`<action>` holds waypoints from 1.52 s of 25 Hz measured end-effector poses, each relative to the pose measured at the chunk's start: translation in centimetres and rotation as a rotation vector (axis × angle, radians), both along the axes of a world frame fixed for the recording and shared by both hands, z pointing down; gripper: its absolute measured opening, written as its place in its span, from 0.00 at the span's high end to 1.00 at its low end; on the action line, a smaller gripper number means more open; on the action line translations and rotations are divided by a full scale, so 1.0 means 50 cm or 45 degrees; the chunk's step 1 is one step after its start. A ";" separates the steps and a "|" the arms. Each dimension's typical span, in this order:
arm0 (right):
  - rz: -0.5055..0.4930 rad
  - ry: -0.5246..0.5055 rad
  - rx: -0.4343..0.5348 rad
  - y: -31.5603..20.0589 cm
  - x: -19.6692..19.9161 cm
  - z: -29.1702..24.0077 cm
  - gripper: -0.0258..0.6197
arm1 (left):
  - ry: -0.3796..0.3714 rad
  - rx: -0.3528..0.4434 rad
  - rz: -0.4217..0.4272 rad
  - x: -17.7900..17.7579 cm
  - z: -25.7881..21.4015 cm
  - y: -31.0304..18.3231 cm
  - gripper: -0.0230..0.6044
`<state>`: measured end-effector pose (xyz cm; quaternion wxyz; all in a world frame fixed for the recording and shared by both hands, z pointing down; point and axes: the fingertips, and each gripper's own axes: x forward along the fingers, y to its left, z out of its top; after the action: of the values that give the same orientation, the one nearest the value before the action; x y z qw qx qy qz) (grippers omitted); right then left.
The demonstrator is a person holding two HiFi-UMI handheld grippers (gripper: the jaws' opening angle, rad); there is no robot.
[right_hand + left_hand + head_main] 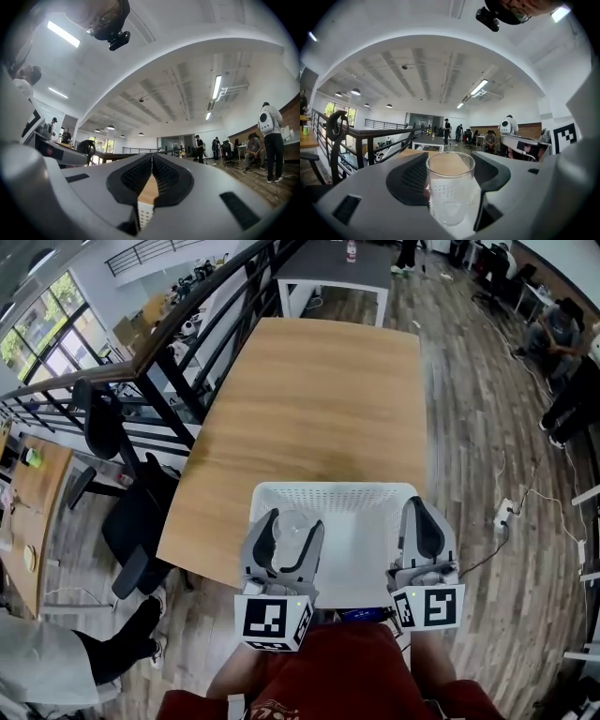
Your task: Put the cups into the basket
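Observation:
A clear glass cup [450,187] stands upright between the dark pads of my left gripper [292,526], which is shut on it. In the head view the cup [294,532] hangs over the left part of the white perforated basket [356,495], which sits at the near edge of the wooden table [319,399]. My right gripper [423,514] is over the basket's right rim, its jaws shut together with nothing between them. In the right gripper view the pads [165,176] meet, and a strip of table and basket wall [145,213] shows below them.
A black office chair [141,521] stands left of the table beside a dark railing [187,324]. A grey table [333,268] is beyond the far end. A power strip and cables [506,512] lie on the floor to the right, where people sit.

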<state>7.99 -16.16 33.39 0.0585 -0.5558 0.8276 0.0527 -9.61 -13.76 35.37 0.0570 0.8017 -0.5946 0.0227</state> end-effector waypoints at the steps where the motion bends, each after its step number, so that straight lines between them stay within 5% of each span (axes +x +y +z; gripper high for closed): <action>1: 0.016 0.004 0.000 0.001 -0.001 0.000 0.94 | -0.004 -0.011 0.021 -0.001 0.006 -0.003 0.51; 18: 0.118 0.060 0.016 -0.003 0.031 0.006 0.94 | -0.061 -0.170 0.267 0.030 0.071 -0.039 0.51; 38: 0.102 0.064 -0.001 -0.022 0.051 0.017 0.94 | -0.332 -0.430 0.425 0.113 0.178 -0.069 0.51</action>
<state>10.54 -17.25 34.25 0.0354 -0.5871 0.8059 0.0686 -3.94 -17.20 44.28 0.1083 0.8581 -0.4442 0.2335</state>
